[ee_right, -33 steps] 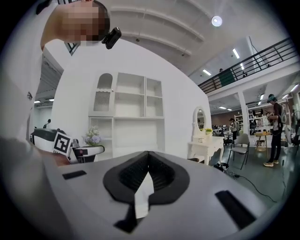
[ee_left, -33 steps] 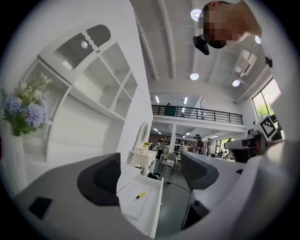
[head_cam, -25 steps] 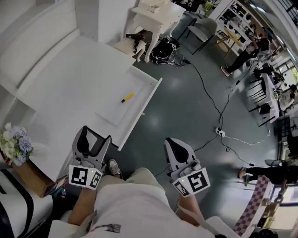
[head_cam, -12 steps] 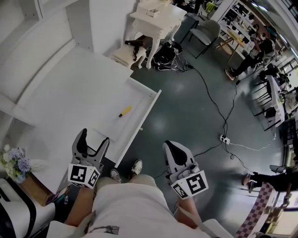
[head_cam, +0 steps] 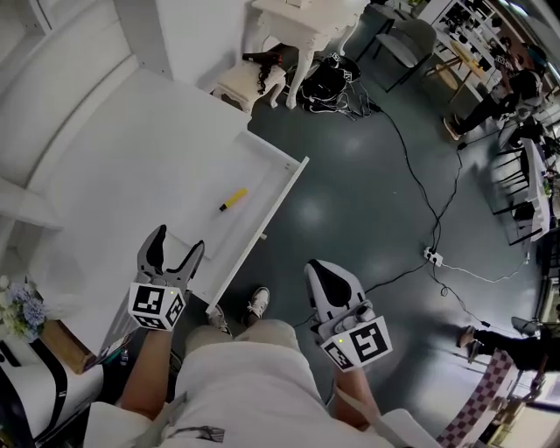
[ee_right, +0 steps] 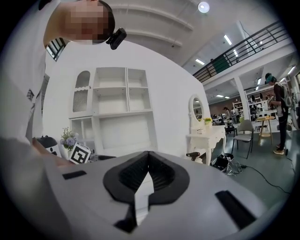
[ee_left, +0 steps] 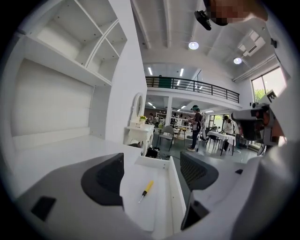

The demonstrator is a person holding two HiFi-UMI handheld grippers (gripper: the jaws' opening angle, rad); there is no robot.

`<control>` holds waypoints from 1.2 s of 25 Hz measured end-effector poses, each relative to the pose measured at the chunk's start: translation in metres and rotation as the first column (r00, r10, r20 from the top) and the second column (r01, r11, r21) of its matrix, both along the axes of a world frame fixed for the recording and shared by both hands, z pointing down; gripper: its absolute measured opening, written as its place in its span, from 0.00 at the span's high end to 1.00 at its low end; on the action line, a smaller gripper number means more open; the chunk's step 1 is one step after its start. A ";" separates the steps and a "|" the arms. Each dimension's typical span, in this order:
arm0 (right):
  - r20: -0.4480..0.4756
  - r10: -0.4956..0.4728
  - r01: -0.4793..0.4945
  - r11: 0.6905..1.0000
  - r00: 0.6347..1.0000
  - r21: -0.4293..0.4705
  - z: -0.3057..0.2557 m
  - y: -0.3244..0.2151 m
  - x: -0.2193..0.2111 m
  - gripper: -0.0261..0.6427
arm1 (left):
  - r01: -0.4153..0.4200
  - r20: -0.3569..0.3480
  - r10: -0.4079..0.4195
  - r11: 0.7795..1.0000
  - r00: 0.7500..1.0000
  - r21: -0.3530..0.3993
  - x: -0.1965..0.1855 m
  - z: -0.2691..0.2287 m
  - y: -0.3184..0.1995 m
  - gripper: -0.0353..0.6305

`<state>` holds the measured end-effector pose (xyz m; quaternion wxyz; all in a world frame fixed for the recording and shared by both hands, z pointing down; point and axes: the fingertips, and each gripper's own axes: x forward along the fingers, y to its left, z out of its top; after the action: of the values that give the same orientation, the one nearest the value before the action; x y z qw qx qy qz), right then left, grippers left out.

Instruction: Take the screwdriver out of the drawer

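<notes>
A small screwdriver (head_cam: 232, 200) with a yellow handle lies inside the open white drawer (head_cam: 278, 197) of the white desk; the left gripper view shows the screwdriver (ee_left: 146, 189) ahead between the jaws. My left gripper (head_cam: 172, 251) (ee_left: 152, 176) is open, hovering over the drawer's near end, well short of the tool. My right gripper (head_cam: 319, 273) (ee_right: 148, 165) is shut with nothing in it, held over the grey floor to the right of the drawer.
The white desk top (head_cam: 114, 149) runs left of the drawer, with shelves behind. A white dressing table (head_cam: 302, 22), a stool (head_cam: 238, 86), cables (head_cam: 411, 149) and a power strip (head_cam: 432, 256) sit on the floor. A flower box (head_cam: 22, 311) stands at left. People stand far right.
The view has shifted; the drawer now lies closer under my left gripper, which has moved forward over its near end. The right gripper stays in about the same spot.
</notes>
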<state>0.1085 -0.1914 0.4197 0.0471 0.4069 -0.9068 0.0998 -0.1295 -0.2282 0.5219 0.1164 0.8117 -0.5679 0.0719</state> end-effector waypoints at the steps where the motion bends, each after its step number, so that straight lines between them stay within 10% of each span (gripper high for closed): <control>1: 0.002 -0.004 0.004 1.000 1.000 -0.008 0.004 -0.003 0.001 0.94 | -0.008 0.015 0.008 1.000 1.000 -0.012 0.002 0.007 -0.006 0.38; 9: 0.005 -0.001 0.001 1.000 1.000 -0.027 0.014 -0.013 0.009 0.94 | -0.128 0.144 0.152 0.978 0.978 -0.167 0.033 0.082 -0.048 0.40; 30: -0.100 0.102 -0.119 0.977 0.990 -0.177 0.080 0.007 0.065 0.94 | -0.228 0.326 0.462 0.798 0.825 -0.557 0.081 0.300 -0.159 0.58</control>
<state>0.1732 -0.1840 0.5002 0.1194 0.4548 -0.8667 0.1665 -0.0482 -0.3871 0.8218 0.1715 0.8071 -0.3786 0.4194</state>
